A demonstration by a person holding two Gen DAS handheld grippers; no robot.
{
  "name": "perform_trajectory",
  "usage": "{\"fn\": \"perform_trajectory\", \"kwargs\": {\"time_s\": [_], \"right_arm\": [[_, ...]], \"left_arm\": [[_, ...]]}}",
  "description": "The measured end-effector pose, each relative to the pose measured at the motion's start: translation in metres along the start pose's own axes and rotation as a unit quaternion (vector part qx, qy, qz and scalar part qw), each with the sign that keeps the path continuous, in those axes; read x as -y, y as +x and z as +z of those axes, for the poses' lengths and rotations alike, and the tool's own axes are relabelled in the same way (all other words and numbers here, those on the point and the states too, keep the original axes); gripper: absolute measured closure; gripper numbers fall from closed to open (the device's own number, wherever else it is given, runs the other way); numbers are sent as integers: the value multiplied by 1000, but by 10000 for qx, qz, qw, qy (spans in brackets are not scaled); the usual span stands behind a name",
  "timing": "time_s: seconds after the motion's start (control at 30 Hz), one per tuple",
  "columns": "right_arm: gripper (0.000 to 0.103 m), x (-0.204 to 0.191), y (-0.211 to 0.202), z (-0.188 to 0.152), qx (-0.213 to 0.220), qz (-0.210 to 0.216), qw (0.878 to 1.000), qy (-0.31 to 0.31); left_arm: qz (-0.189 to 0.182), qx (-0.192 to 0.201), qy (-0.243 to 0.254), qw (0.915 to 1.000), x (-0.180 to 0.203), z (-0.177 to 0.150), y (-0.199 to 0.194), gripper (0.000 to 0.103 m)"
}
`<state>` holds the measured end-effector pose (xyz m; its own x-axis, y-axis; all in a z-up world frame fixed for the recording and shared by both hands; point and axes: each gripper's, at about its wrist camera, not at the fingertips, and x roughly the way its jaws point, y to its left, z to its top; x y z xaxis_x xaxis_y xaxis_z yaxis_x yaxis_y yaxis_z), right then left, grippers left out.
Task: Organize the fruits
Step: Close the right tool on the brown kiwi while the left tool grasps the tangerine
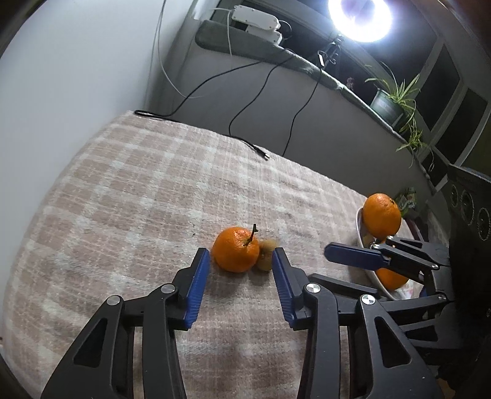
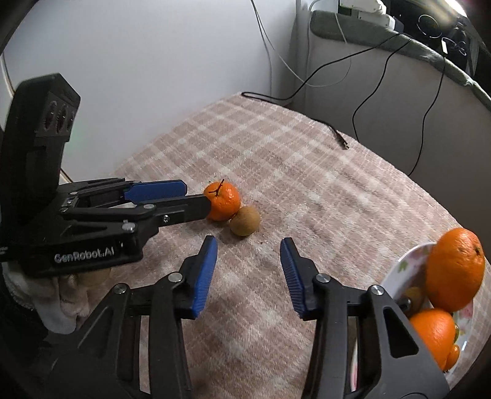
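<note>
An orange tangerine with a stem (image 1: 236,253) (image 2: 223,201) lies on the checked cloth, touching a brown kiwi (image 1: 265,256) (image 2: 245,221) on its right. My left gripper (image 1: 241,261) (image 2: 196,198) is open, its fingertips on either side of both fruits, holding nothing. My right gripper (image 2: 248,245) (image 1: 353,256) is open and empty, just short of the kiwi. A white flowered plate (image 2: 402,271) (image 1: 376,274) at the right holds a large orange (image 2: 454,270) (image 1: 381,214), a second orange (image 2: 434,333) and a kiwi (image 2: 414,296).
The beige checked cloth (image 1: 153,214) covers the table. A black cable plug (image 1: 260,152) lies at its far edge. Behind are a grey ledge with a potted plant (image 1: 389,101), a white device (image 1: 257,23) and a bright ring lamp (image 1: 360,17).
</note>
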<state>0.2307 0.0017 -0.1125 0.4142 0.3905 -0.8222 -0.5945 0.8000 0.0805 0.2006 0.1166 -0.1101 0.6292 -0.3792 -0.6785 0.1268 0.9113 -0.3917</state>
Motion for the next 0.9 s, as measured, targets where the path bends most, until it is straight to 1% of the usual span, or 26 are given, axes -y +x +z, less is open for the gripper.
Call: {"fn": "perform_trajectory", "kwargs": {"time_s": [0.2,0.33,0.43,0.77,0.83,0.9], "right_arm": [[61,-1,21,4,-148,-30,9999,-23],[62,-3,33,5,-205,-80,9997,-79],[62,-2,38,6,-225,-91,9997,-86],[62,-3,52,12,-230,-77,9997,-86],[64,-4,53,12,-225,-60,9997,-94],[69,-5,54,13,-232,-19,9997,-118]], "left_arm": [[22,-113,95,9999,0,4,12,66],[66,-170,72,9998,-5,5,18,69],[-11,-190,23,9998,-8,6,21,69],[-72,-183,41,9998,-9,9,23,70],[-45,-176,40,9998,-10,8,22,70],[-59,-168,37,9998,-10,7,21,70]]}}
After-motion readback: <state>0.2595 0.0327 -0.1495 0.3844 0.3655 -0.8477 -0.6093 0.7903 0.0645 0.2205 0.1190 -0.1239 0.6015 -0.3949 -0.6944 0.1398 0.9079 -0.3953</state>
